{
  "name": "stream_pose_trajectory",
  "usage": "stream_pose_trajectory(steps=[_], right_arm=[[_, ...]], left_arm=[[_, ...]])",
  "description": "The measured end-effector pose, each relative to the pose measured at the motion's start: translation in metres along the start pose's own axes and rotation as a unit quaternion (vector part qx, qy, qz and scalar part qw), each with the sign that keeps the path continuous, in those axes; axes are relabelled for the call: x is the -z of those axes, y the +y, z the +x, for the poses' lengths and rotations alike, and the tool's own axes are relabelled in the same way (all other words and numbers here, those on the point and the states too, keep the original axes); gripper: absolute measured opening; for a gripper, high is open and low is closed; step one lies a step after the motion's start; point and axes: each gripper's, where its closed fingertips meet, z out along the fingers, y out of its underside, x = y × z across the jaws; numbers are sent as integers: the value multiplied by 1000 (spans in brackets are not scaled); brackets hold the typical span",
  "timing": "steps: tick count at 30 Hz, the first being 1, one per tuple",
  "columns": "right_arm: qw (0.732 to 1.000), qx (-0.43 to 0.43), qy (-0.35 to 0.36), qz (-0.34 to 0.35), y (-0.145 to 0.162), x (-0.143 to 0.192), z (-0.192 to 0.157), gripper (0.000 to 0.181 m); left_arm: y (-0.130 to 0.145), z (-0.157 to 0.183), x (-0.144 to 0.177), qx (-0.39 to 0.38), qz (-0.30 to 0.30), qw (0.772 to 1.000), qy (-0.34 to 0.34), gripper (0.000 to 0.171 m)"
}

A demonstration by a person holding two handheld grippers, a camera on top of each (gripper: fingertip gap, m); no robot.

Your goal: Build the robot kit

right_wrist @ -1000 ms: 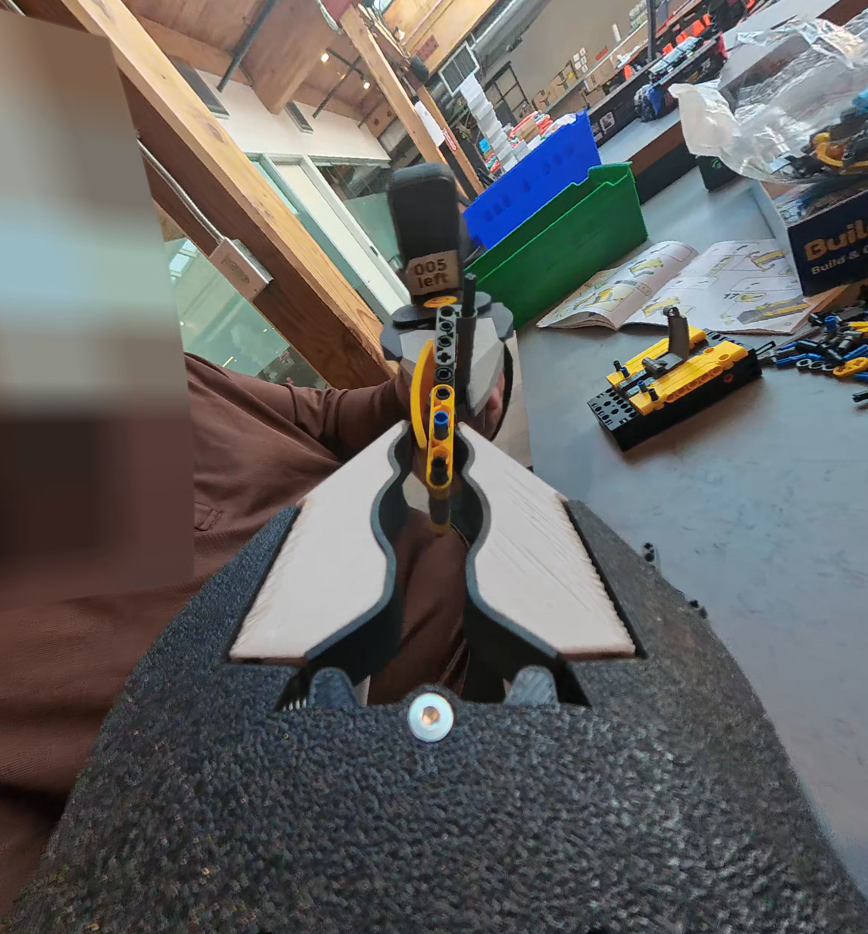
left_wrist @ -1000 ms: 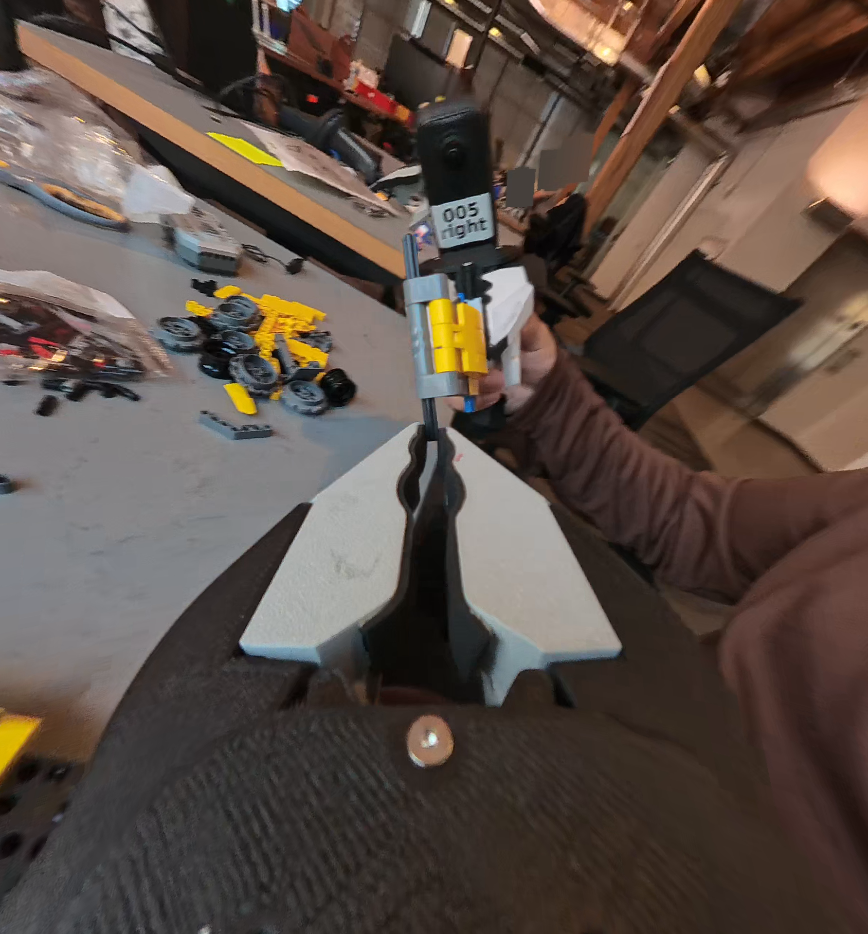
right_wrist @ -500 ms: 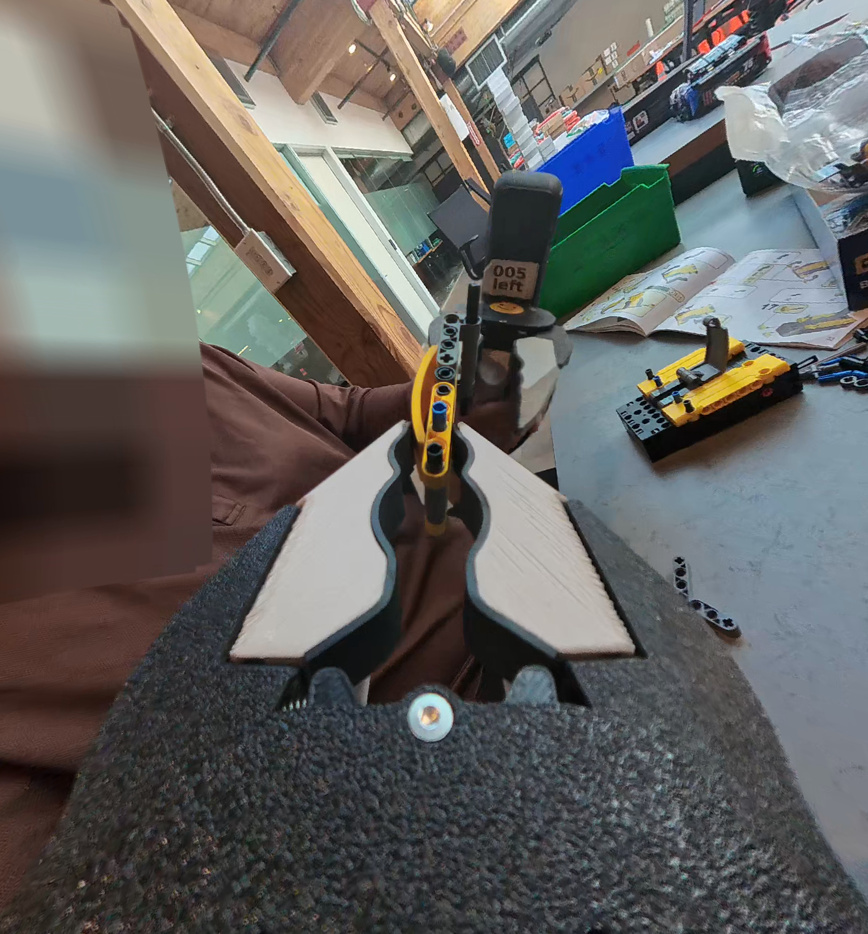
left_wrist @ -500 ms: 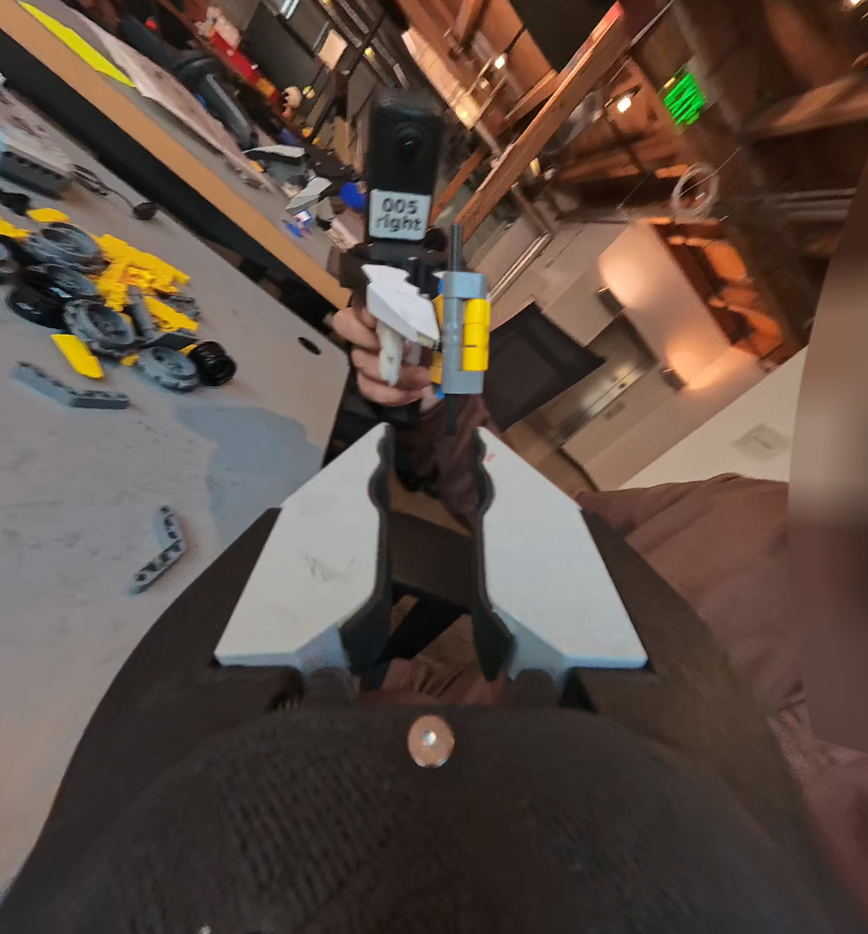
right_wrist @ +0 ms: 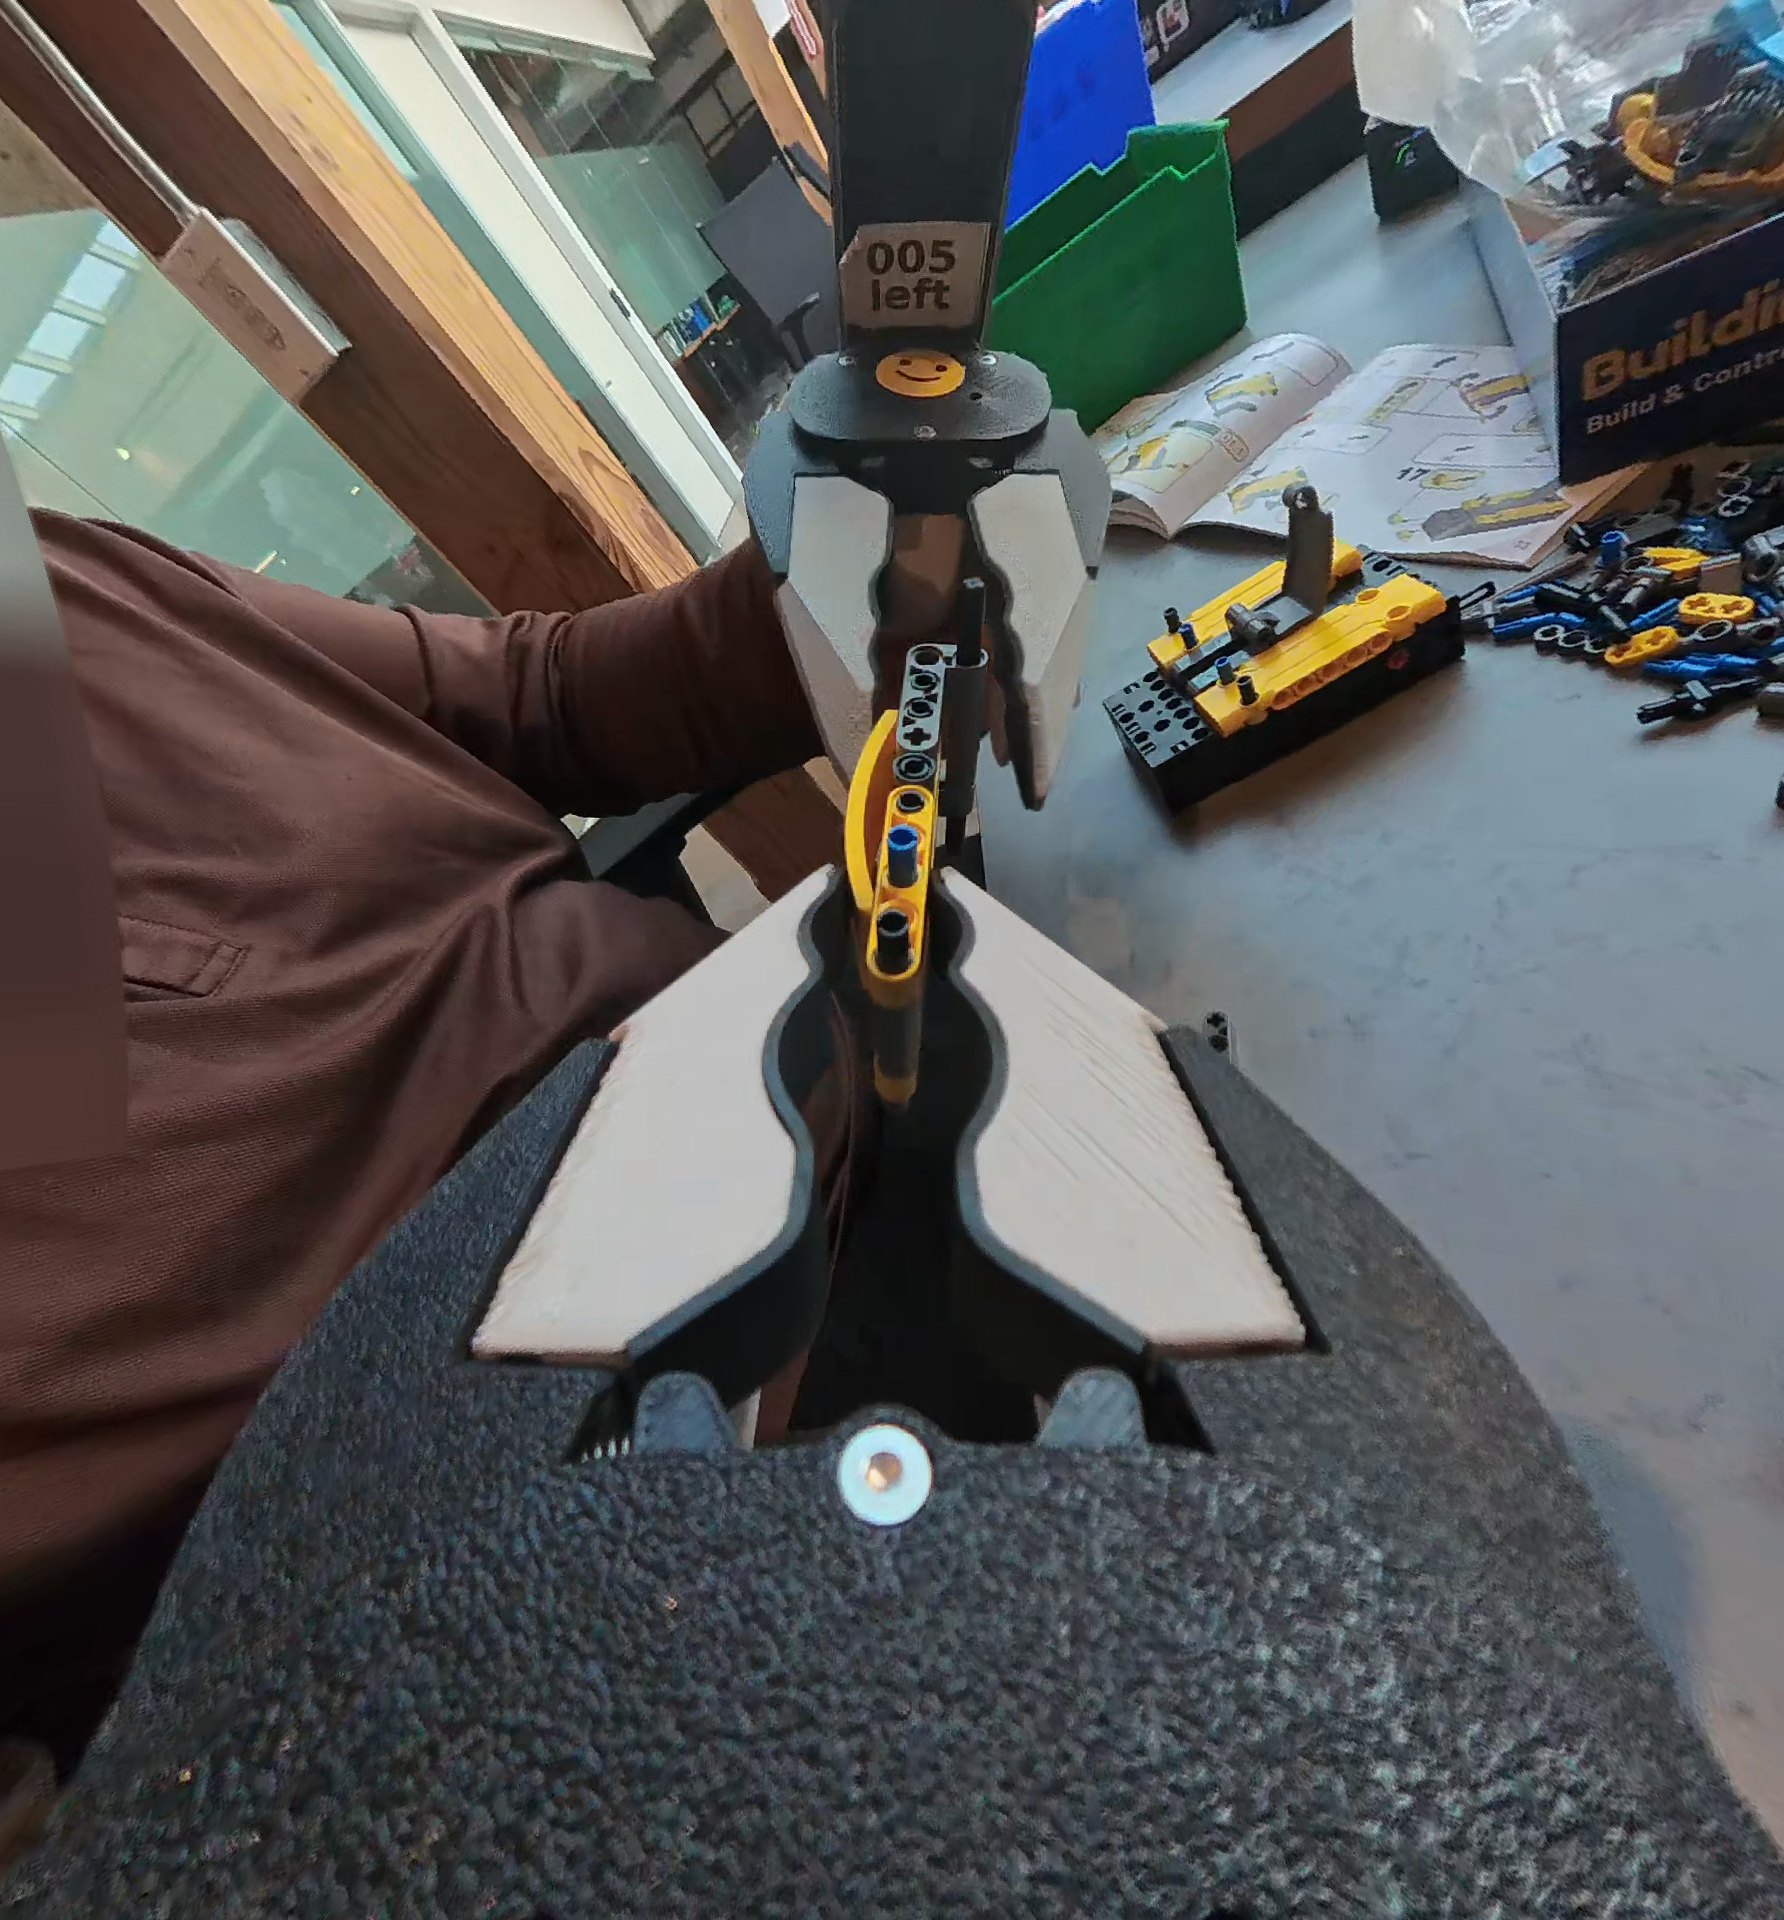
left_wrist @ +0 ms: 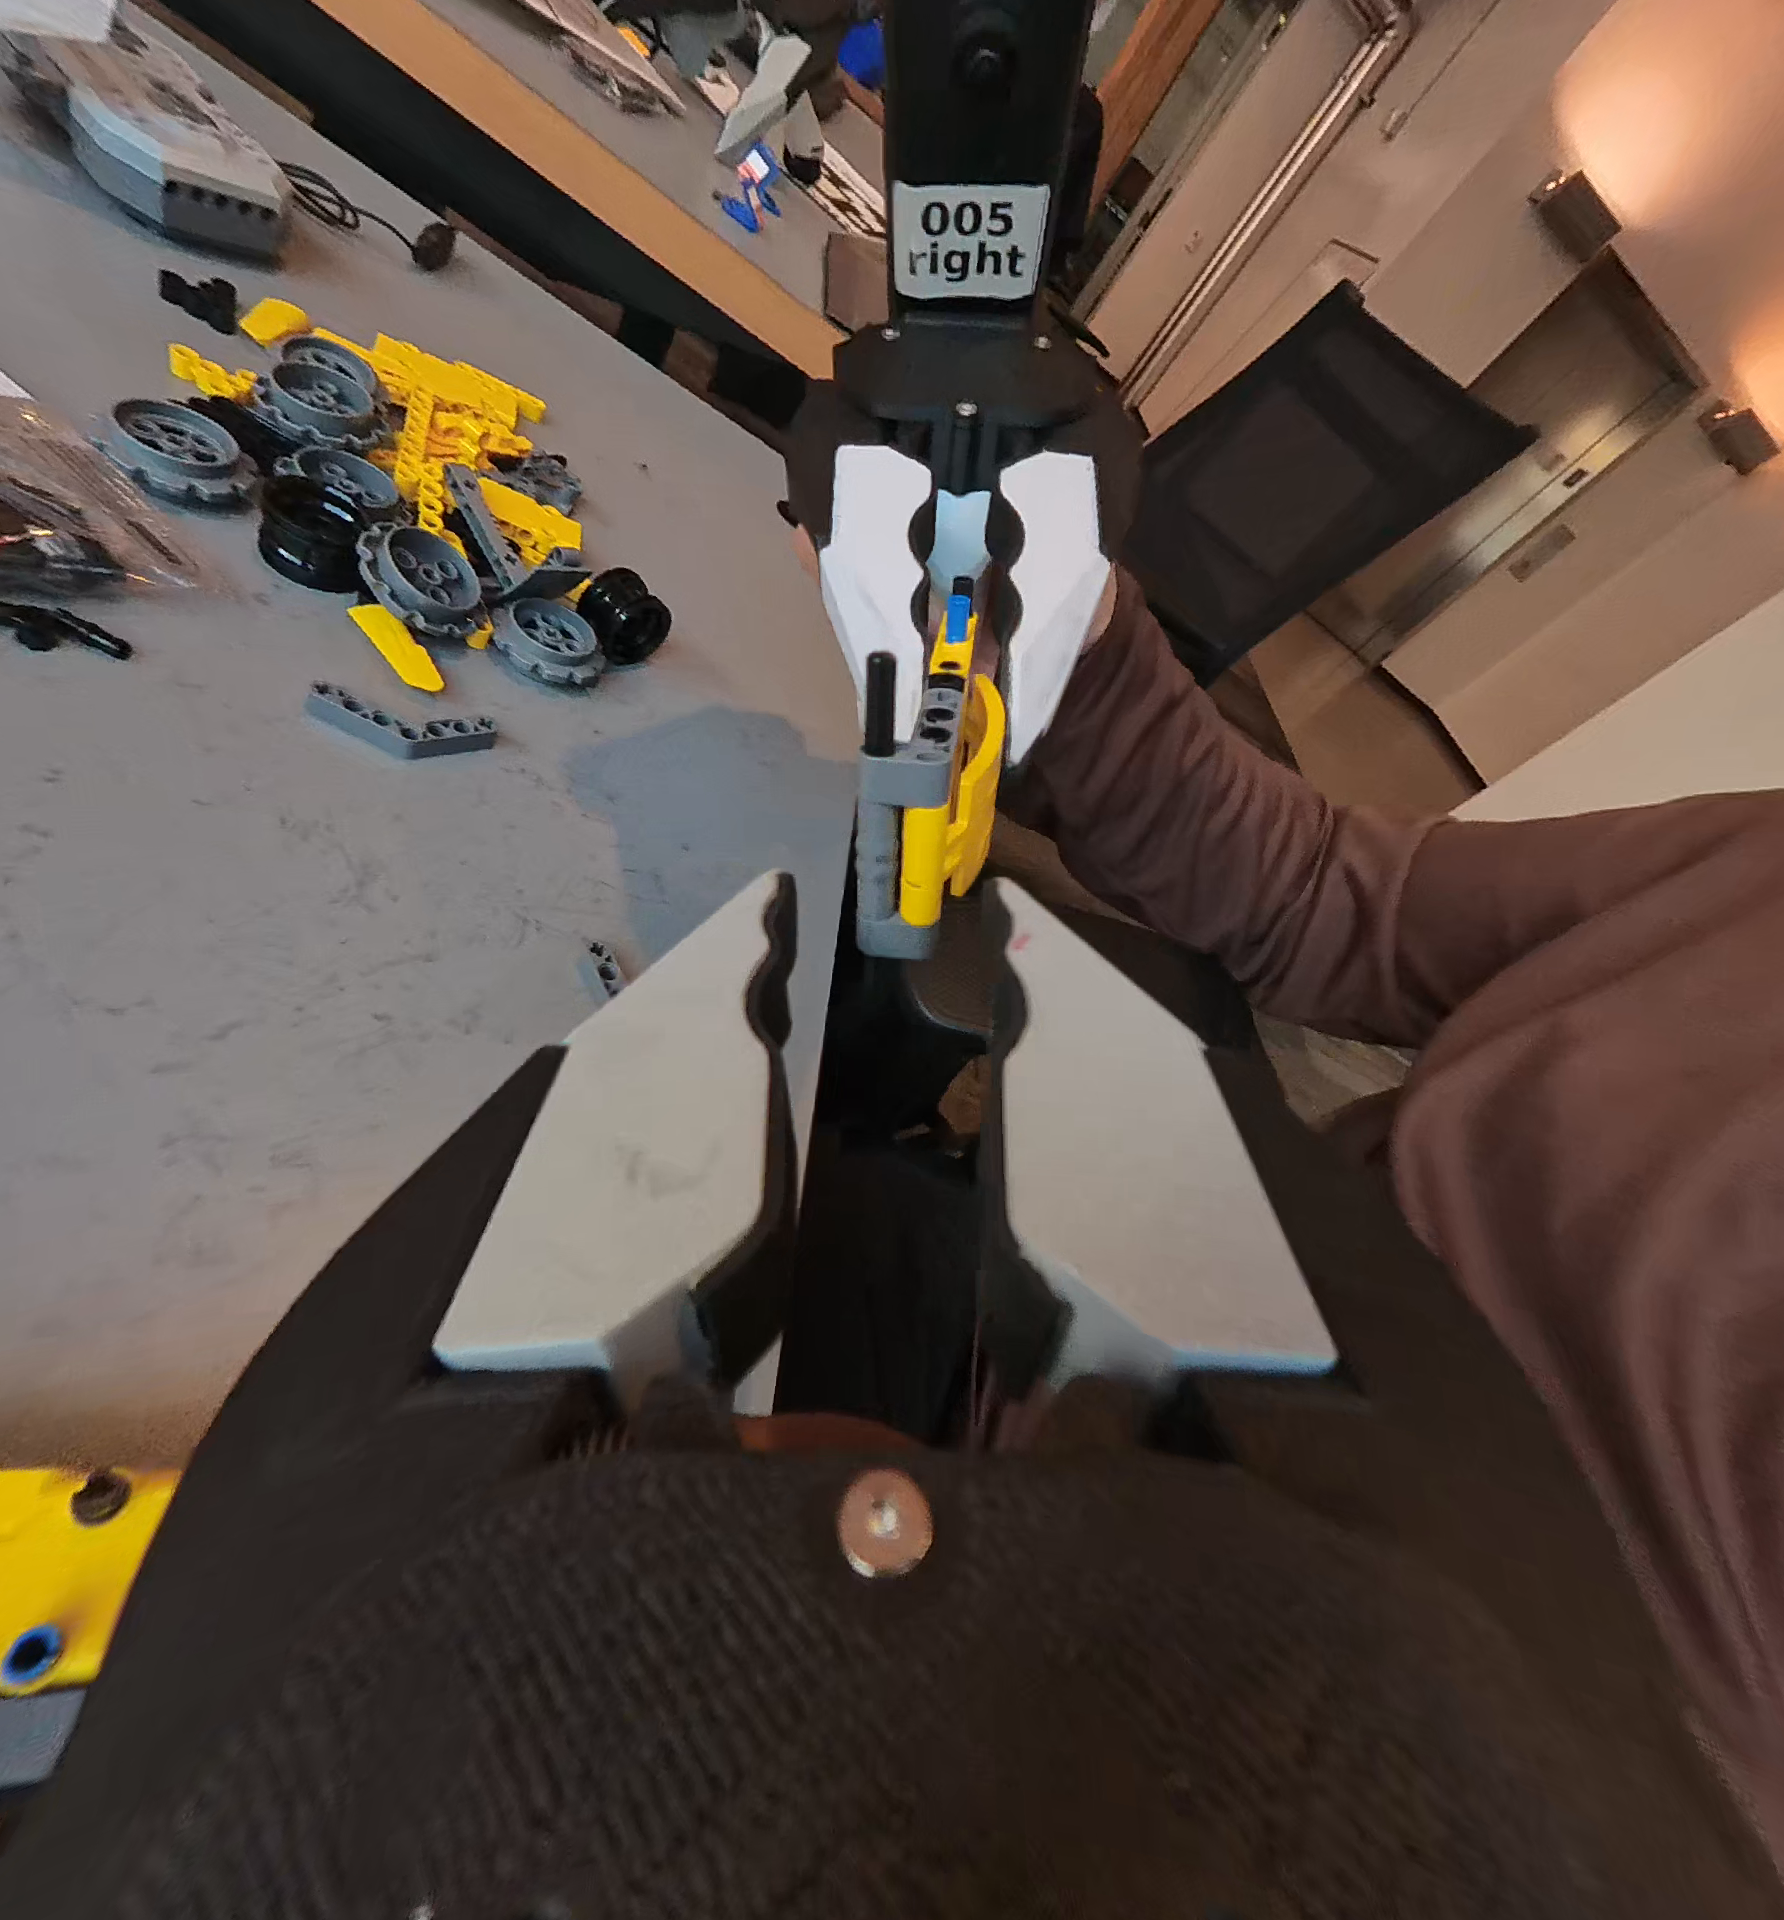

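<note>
A small assembly (right_wrist: 898, 883) of yellow and grey beams with a black axle and a blue pin sits in my right gripper (right_wrist: 886, 894), which is shut on its near end. In the left wrist view the same assembly (left_wrist: 919, 821) hangs from the right gripper (left_wrist: 955, 717), held up off the grey table (left_wrist: 244, 987). My left gripper (left_wrist: 893, 904) is open, its white fingers (left_wrist: 659, 1122) apart, and the assembly's free end lies between the tips. From the right wrist view the left gripper (right_wrist: 935, 758) faces me with its jaws spread around the far end.
A pile of yellow beams and grey wheels (left_wrist: 379, 499), a loose grey beam (left_wrist: 400, 722) and a grey battery box (left_wrist: 171, 156) lie left. A yellow-and-black build (right_wrist: 1293, 655), an open booklet (right_wrist: 1335, 426), a green bin (right_wrist: 1127, 260), a dark box (right_wrist: 1698, 312) and loose pins (right_wrist: 1698, 603) lie right. My left and right fingertips are right by each other.
The left gripper was shut a second ago and has opened. The two grippers have come closer head-on, and the assembly's end now lies between the open left fingers.
</note>
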Motion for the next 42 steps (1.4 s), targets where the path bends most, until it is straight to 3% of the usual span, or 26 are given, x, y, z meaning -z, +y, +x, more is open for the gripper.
stream_pose_trajectory(steps=[3,8,10,16,29,42], right_arm=[[1000,5,13,-16,7,1,6,14],[999,14,15,-39,16,4,14,14],[999,18,13,-43,16,5,16,13],[994,42,52,-85,23,4,37,19],[981,59,107,-153,39,-4,71,21],[982,44,113,-145,45,-7,73,19]], left_arm=[[7,-2,-7,-18,-11,1000,-1,18],[12,-8,-13,-5,-26,1000,11,23],[11,-10,-14,-5,-20,1000,11,17],[22,-28,-19,-53,-40,997,-25,16],[40,-59,-24,-55,-85,991,-82,16],[45,-66,-22,-43,-100,987,-120,16]])
